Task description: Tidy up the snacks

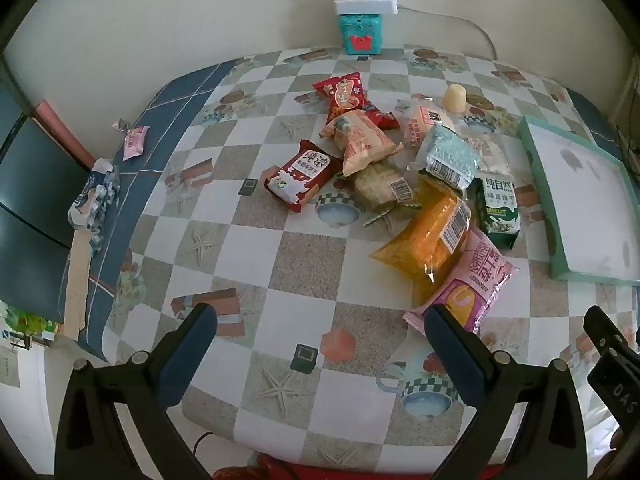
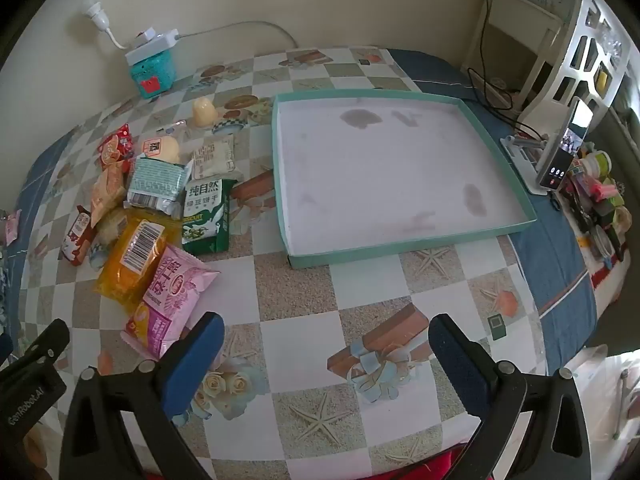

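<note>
The big table [image 1: 304, 264] has a shiny cloth of white, grey and sandy squares with pictures of starfish, cups and gift boxes; it fills most of both views. The wide, flat teal box with a white inside [image 2: 384, 168] lies in the upper middle of the right wrist view and at the right edge of the left wrist view; nothing is in it.

The left hand-held gripper [image 1: 320, 340] is at the bottom of the left wrist view; its two blue-padded fingers are spread wide and hold nothing; only bare table shows between them. The right hand-held gripper [image 2: 326, 350] is at the bottom of the right wrist view; it is spread wide too and holds nothing.

The snacks sit in a messy pile in the middle right of the left wrist view and at the left of the right wrist view, just beside the teal box. The see-through orange packet with a barcode sticker [image 1: 424, 236] lies at the lower part of the pile; the pink crinkly packet [image 1: 468, 284] lies partly on its low end, near the right finger of the left hand-held gripper. The green and white biscuit packet [image 2: 206, 216] sits closest to the teal box; the dark red packet with white writing [image 1: 300, 174] is on the left side of the pile. The small pale yellow jelly cup [image 1: 454, 98] stands at the top of the pile.

The teal cube with a red patch [image 1: 360, 34] stands at the top by the wall, with a white power strip [image 1: 366, 4] on it.
</note>
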{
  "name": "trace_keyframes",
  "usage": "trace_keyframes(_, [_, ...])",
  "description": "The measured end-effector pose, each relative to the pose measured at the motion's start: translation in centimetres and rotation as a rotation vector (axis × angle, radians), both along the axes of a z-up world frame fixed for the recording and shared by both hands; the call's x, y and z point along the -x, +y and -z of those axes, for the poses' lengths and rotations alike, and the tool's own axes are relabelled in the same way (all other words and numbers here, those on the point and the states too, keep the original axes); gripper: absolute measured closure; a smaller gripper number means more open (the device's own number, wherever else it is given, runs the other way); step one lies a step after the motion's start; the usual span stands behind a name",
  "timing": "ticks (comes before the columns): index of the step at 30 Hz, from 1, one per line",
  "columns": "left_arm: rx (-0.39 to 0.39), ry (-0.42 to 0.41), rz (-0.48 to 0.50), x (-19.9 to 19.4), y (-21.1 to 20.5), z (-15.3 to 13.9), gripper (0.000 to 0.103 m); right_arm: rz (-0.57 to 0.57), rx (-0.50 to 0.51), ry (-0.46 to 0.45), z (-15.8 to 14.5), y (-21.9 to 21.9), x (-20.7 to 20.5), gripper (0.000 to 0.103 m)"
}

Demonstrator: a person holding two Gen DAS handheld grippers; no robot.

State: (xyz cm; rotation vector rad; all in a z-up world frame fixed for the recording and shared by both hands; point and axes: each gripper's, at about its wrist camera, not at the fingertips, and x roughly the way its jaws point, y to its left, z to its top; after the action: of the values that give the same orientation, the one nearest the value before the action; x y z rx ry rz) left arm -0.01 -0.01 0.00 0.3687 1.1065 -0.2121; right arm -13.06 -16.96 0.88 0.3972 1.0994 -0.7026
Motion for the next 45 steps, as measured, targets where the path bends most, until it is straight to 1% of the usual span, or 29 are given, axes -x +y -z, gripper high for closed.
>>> trace_keyframes(25, [-0.001,0.008,-0.014,-0.31,0.45,-0.13,0.0,0.0,-0.001,-0.002,-0.08,-0.01,0.11,0.0])
trace_keyframes(45, [-0.01,0.012,-0.018,-0.11,0.51,0.42,0.0,-0.003,-0.002,0.001,0.06,0.16,-0.06,0.0])
